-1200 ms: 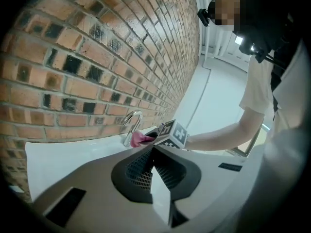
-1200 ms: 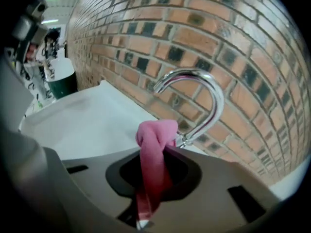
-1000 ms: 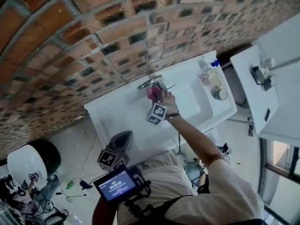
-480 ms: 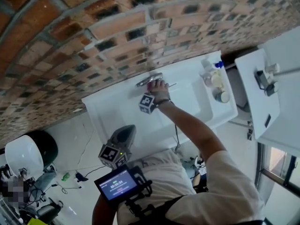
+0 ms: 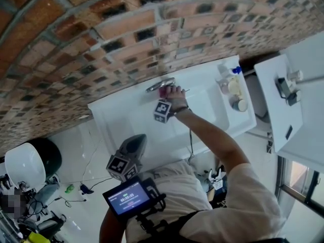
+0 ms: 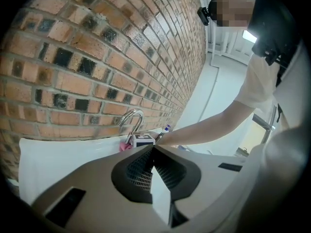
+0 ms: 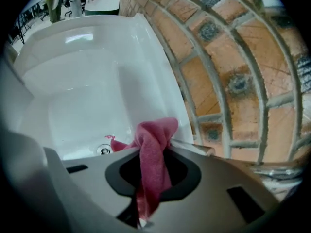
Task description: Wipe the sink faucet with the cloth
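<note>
Right hand-held gripper (image 7: 156,147) pinches the pink cloth (image 7: 151,171) (bunched) at the faucet (image 5: 160,85); left hand-held gripper (image 6: 153,147) is closed, empty.

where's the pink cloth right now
The pink cloth is clamped in the right gripper, up at the faucet at the back of the white sink, below the brick wall near the head view's centre.

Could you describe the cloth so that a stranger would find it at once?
Below the brick wall sits a white sink with a chrome faucet. At that faucet, the right tool pinches the cloth: the only pink thing there.
</note>
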`<state>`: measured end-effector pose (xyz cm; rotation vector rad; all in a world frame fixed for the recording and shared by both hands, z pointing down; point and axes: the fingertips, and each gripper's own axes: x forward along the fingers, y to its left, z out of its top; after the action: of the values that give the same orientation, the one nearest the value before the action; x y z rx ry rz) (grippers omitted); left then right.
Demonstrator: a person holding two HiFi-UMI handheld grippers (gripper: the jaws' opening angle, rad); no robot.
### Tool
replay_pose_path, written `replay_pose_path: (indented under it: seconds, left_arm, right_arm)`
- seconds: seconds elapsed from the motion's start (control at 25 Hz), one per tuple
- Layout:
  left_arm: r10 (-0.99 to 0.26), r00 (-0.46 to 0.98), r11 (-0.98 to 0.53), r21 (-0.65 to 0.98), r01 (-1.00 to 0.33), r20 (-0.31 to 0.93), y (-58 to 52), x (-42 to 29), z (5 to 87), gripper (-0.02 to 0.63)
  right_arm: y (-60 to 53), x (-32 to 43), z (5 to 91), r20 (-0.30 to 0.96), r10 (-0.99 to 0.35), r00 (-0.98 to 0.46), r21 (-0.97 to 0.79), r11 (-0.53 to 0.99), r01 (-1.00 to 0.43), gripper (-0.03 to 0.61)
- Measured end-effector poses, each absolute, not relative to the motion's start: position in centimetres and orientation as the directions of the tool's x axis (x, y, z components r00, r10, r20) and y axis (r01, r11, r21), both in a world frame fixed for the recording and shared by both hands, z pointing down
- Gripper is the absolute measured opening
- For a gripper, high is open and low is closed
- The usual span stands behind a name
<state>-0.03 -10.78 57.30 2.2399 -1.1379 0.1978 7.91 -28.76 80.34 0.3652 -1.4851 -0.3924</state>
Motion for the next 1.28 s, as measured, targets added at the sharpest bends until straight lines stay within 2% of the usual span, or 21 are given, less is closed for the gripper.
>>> replay_pose_path:
  seconds: [0.28, 0.6, 0.72, 0.8, 0.92, 0.96, 1.12, 1.28]
  left_arm:
    - [-0.679, 0.62, -0.446, 0.449, -0.774, 0.393, -10.6, 0.2, 57.2, -0.006]
    - [-0.675, 0.618, -0.436, 0.457, -0.775, 0.403, -10.1, 0.6, 57.5, -0.006]
    - [-0.676, 0.615, -0.44, 0.448, -0.778, 0.405, -10.0, 0.3, 57.6, -0.006]
    - [-0.676, 0.612, -0.432, 0.452, -0.78, 0.411, -9.9, 0.1, 57.8, -0.006]
    - [-0.675, 0.609, -0.422, 0.46, -0.781, 0.416, -9.7, 0.1, 58.0, -0.006]
    - [-0.676, 0.609, -0.424, 0.457, -0.782, 0.415, -9.7, 0.2, 58.0, -0.006]
    - [-0.673, 0.609, -0.425, 0.455, -0.783, 0.42, -9.9, 0.5, 57.8, -0.006]
    - [-0.665, 0.615, -0.417, 0.473, -0.776, 0.423, -9.7, 0.4, 57.7, -0.006]
  right_arm:
    - [-30.4, 9.7, 76.0, 0.907, -0.419, -0.029, 0.407, 0.893, -0.192, 0.064]
    - [-32.9, 14.1, 75.9, 0.961, -0.265, -0.077, 0.212, 0.89, -0.404, 0.063]
    - [-34.9, 14.6, 76.9, 0.959, -0.231, -0.164, 0.131, 0.875, -0.465, 0.063]
    - [-35.5, 14.1, 77.7, 0.961, -0.157, -0.229, 0.028, 0.876, -0.482, 0.063]
    - [-33.2, 13.9, 79.5, 0.959, 0.095, -0.267, -0.228, 0.818, -0.528, 0.061]
    - [-33.5, 14.4, 80.1, 0.959, 0.119, -0.257, -0.245, 0.803, -0.544, 0.061]
    - [-36.5, 16.4, 82.6, 0.963, 0.087, -0.254, -0.236, 0.727, -0.645, 0.061]
    - [-39.9, 19.4, 81.1, 0.937, -0.109, -0.332, -0.208, 0.59, -0.78, 0.061]
